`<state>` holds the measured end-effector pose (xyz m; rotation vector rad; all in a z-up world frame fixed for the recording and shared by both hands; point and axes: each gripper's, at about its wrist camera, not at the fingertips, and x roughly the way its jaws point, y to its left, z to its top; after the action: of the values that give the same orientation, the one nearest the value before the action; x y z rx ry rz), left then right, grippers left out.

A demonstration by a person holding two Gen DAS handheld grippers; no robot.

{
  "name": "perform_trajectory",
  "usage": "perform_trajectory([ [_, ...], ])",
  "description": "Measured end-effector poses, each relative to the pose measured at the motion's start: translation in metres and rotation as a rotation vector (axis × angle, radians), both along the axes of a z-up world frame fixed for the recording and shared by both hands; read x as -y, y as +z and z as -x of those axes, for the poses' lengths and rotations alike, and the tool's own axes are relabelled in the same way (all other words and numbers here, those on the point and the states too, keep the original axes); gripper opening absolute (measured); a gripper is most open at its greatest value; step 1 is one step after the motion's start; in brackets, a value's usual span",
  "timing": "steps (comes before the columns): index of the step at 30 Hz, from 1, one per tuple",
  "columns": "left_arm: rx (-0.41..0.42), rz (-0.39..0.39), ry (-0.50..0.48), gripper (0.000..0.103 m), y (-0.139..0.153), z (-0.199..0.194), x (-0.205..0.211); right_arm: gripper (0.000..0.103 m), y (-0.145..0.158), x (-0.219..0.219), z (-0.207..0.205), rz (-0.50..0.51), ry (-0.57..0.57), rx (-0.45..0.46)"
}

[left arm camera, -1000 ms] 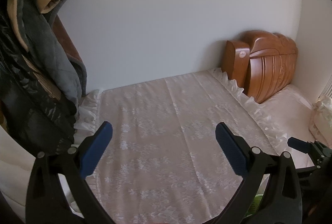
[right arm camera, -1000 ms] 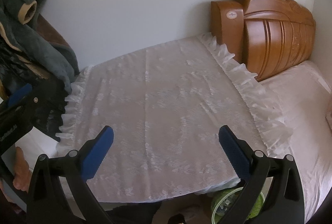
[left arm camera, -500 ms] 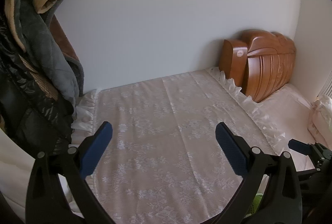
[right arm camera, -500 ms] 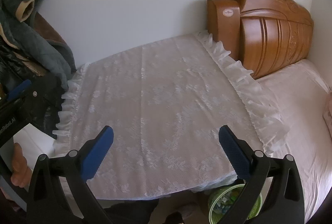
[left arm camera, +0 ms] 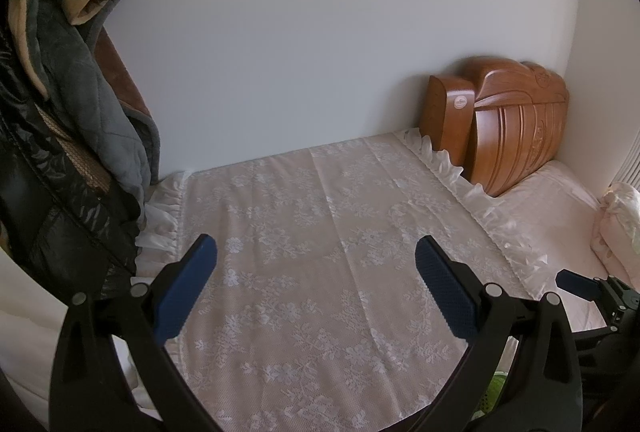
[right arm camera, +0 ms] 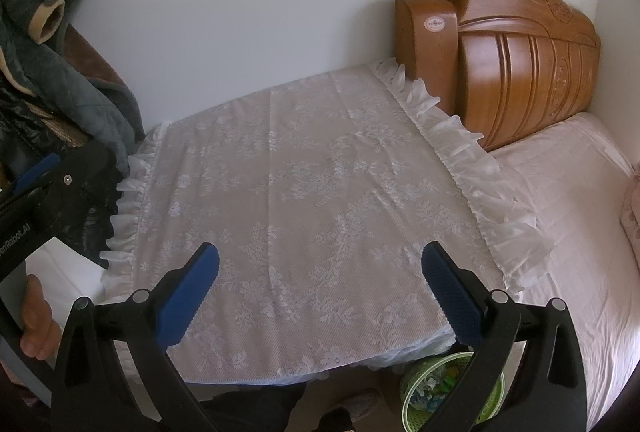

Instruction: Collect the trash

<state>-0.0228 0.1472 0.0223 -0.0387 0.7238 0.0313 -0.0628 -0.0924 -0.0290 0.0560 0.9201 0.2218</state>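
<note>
White walls meet in a corner behind a lace-covered tabletop [right arm camera: 304, 192], its frilled cloth bare of any litter. Beside it, on its right, stands a carved wooden headboard [right arm camera: 520, 72] with a pink-sheeted bed [right arm camera: 568, 216] in front; dark jackets [left arm camera: 60, 112] hang at the left.

Both grippers hover over the near edge of the cloth. The left gripper [left arm camera: 316, 288] has its blue-padded fingers spread wide, holding nothing. The right gripper [right arm camera: 320, 288] is the same — fingers wide apart, empty.

The only trash in view sits in a green basket [right arm camera: 448, 388] on the floor, below the tabletop's near right corner and tight against the bed. It holds a jumble of wrappers. It lies just under and behind the right gripper's right finger, low in the frame — so the right hand is clearly nearer. The left wrist view catches only a green sliver at its bottom edge. Reaching the basket likely means tipping the right gripper downward.
</note>
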Motion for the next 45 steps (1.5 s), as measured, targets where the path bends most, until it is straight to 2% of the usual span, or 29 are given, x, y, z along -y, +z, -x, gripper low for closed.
perform_trajectory([
  [27,0.0,-0.018,-0.016,0.095,-0.0037,0.0003,0.0017,0.101,-0.002,-0.0009,0.0031,0.008,-0.007,-0.012],
  [45,-0.02,0.004,-0.027,0.095,-0.0093,-0.0051,-0.001,0.101,-0.0052,-0.0008,0.0032,0.006,-0.004,-0.017],
])
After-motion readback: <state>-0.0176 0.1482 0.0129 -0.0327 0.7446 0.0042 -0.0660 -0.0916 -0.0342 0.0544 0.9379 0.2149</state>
